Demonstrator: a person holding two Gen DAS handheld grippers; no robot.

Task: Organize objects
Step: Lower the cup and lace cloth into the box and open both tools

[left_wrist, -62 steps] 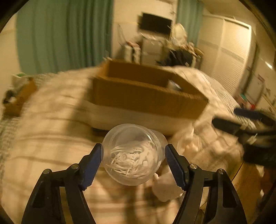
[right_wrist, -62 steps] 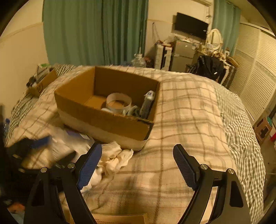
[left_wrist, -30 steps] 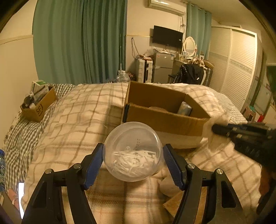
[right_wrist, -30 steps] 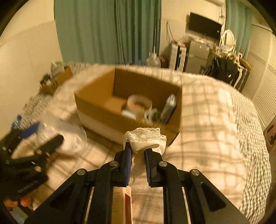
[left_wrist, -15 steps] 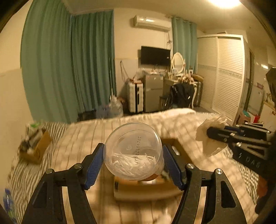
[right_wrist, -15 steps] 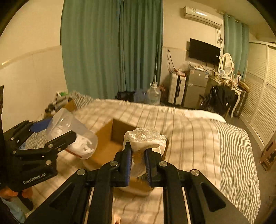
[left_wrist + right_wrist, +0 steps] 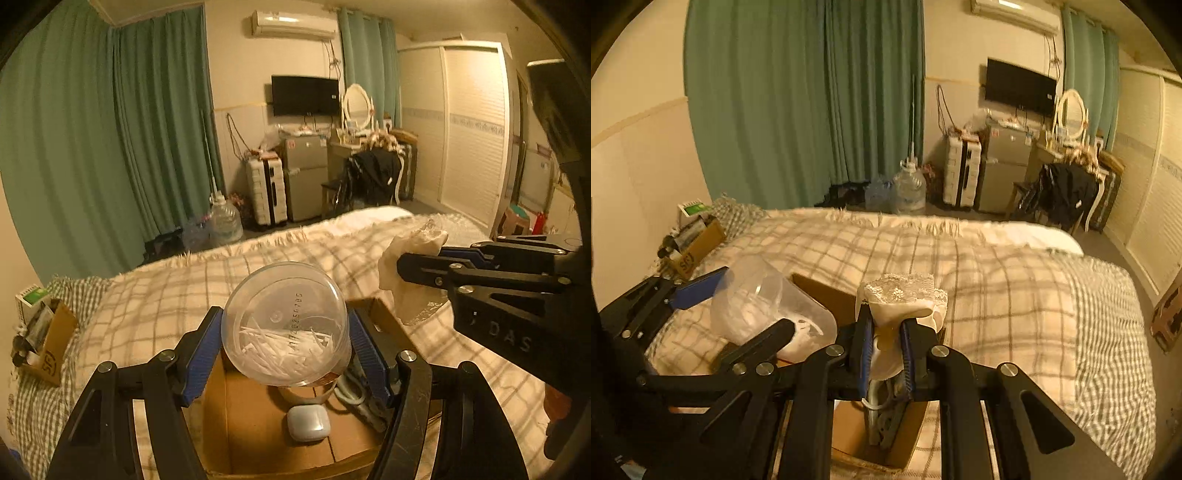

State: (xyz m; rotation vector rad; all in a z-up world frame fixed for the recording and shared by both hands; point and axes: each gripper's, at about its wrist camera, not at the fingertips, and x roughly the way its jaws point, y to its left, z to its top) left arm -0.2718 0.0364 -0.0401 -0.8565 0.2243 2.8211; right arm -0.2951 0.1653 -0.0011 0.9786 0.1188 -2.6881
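My left gripper (image 7: 286,332) is shut on a clear plastic cup (image 7: 285,325) holding white sticks, and holds it above the open cardboard box (image 7: 243,421). The cup also shows in the right wrist view (image 7: 764,306). My right gripper (image 7: 886,334) is shut on a white lace cloth (image 7: 905,302) above the box's right end (image 7: 908,435); the cloth also shows in the left wrist view (image 7: 410,266). Inside the box lie a small pale case (image 7: 308,422), a white ring-shaped thing and cables.
The box sits on a plaid-covered bed (image 7: 997,280). A small carton of bottles (image 7: 690,243) stands at the bed's left edge. Beyond the bed are green curtains, a water jug (image 7: 908,192), a suitcase, a fridge and a wardrobe.
Both grippers have risen from bed level and moved over the box with their loads. The right gripper, open two seconds ago, closed on the lace cloth and lifted it.
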